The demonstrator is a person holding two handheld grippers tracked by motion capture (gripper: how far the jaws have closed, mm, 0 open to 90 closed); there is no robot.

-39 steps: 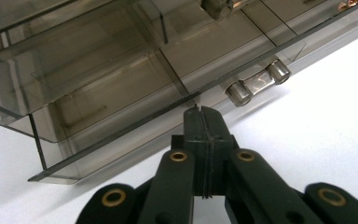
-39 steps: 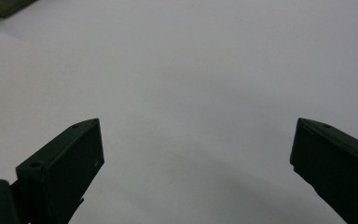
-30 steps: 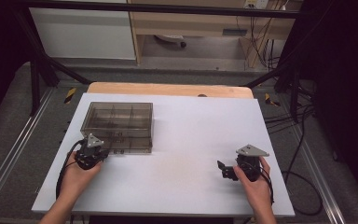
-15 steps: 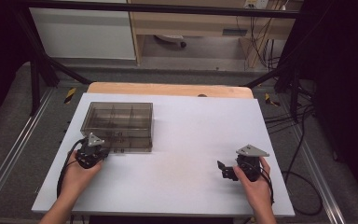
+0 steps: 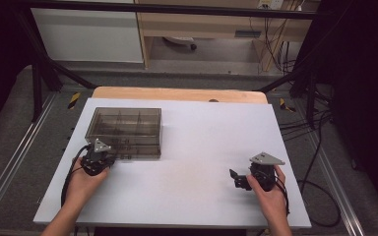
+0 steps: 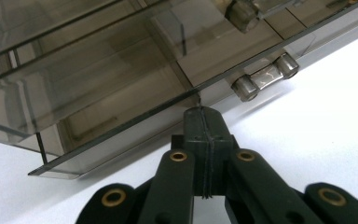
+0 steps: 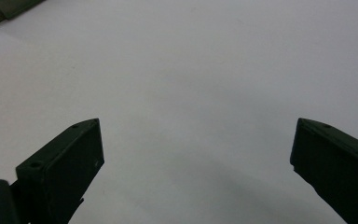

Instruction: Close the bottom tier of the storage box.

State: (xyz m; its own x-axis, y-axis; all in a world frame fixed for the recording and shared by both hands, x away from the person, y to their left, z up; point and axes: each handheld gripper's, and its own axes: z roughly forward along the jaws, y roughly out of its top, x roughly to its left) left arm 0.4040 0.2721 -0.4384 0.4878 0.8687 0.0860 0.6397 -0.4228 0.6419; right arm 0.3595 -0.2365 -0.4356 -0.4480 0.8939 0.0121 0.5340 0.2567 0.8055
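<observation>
A smoky transparent compartment box [image 5: 124, 129] with its lid down stands on the white table [image 5: 202, 142] at the left. My left gripper [image 5: 108, 158] is shut and rests against the box's near edge. In the left gripper view its joined tips [image 6: 200, 112] touch the lid's front rim [image 6: 121, 123], just left of a clear latch [image 6: 265, 77]; nothing is pinched between them. My right gripper [image 5: 235, 179] sits low over the table at the right, open. The right gripper view has its jaws [image 7: 196, 140] wide apart over bare white surface, with a corner of the box [image 7: 0, 9] far off.
Dividers show through the box lid [image 6: 98, 79]. A wooden strip [image 5: 177, 93] runs along the table's far edge. Metal rails [image 5: 10, 162] flank the table and cables [image 5: 320, 162] trail on the floor at the right.
</observation>
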